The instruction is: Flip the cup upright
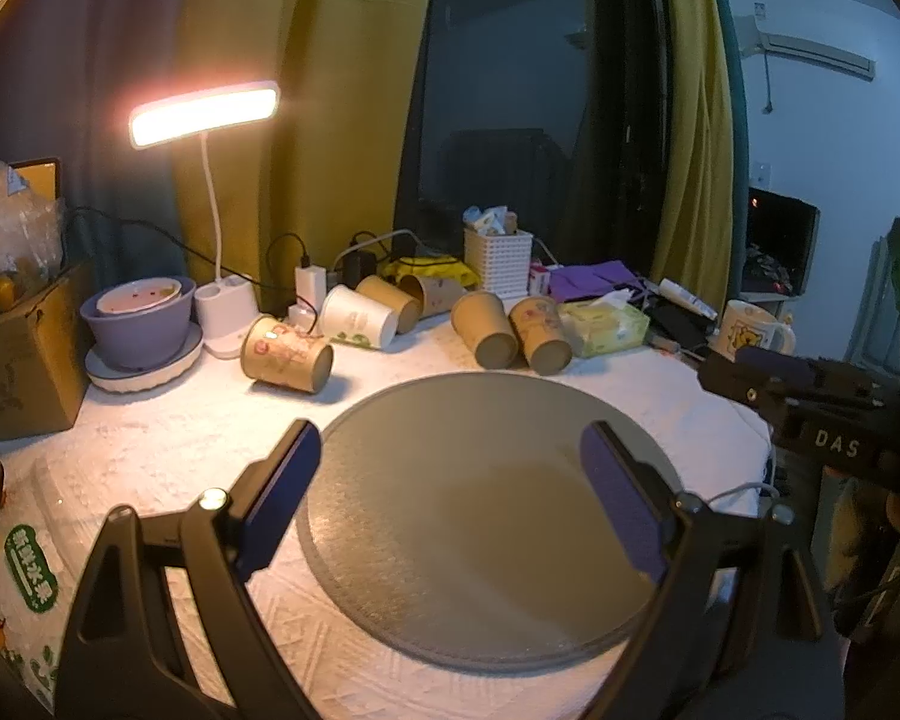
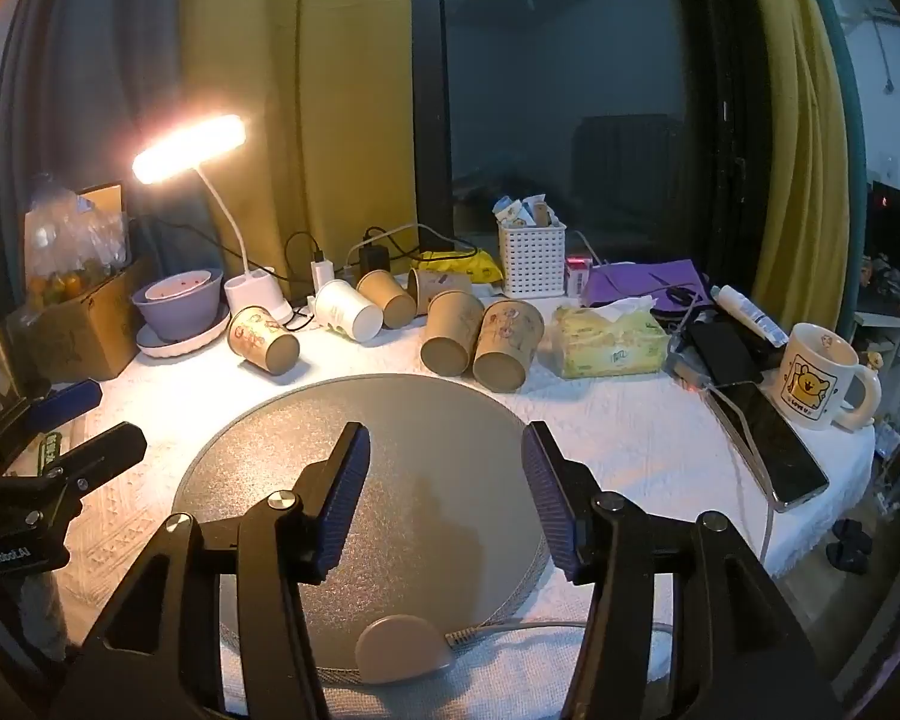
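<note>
Several paper cups lie on their sides at the back of the white-covered table. A brown printed cup (image 1: 286, 362) (image 2: 263, 340) lies alone at the left. A white cup (image 1: 356, 318) (image 2: 348, 310) lies behind it. Two brown cups (image 1: 486, 330) (image 2: 448, 333) lie side by side at centre right. My left gripper (image 1: 450, 480) is open and empty above the round grey mat (image 1: 480, 570). My right gripper (image 2: 444, 480) is open and empty above the same mat (image 2: 258, 456).
A lit desk lamp (image 2: 252, 294), a purple bowl on a plate (image 2: 180, 306) and a cardboard box (image 2: 84, 330) stand at the left. A tissue pack (image 2: 606, 342), phone (image 2: 768, 444) and mug (image 2: 819, 384) sit at the right. A white basket (image 2: 531, 267) stands behind the cups.
</note>
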{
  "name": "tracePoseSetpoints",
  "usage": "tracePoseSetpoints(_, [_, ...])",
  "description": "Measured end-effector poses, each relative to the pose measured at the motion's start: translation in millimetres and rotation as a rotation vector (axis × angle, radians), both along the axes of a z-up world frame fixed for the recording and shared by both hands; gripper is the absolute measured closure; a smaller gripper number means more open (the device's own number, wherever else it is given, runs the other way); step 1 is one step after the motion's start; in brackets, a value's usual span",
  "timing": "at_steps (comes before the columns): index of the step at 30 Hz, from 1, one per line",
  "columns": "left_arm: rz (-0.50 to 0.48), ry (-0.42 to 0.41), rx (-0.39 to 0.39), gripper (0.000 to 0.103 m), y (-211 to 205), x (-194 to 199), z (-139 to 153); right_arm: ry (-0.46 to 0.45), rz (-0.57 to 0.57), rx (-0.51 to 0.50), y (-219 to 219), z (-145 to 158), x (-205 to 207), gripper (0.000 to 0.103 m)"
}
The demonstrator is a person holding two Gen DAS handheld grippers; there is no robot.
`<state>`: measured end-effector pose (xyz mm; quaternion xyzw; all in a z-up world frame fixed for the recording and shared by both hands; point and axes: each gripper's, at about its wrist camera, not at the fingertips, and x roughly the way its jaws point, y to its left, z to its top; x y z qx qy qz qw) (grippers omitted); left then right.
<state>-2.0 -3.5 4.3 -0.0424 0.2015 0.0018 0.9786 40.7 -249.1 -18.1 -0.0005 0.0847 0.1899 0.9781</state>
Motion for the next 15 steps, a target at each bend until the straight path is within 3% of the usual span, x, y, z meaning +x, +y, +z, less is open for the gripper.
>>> tracePoseSetpoints(15, [-0.004, 0.0, -0.007, 0.013, -4.6, 1.0, 1.2, 0.0, 0.003, 0.002, -0.2, 0.2, 0.4, 0.047])
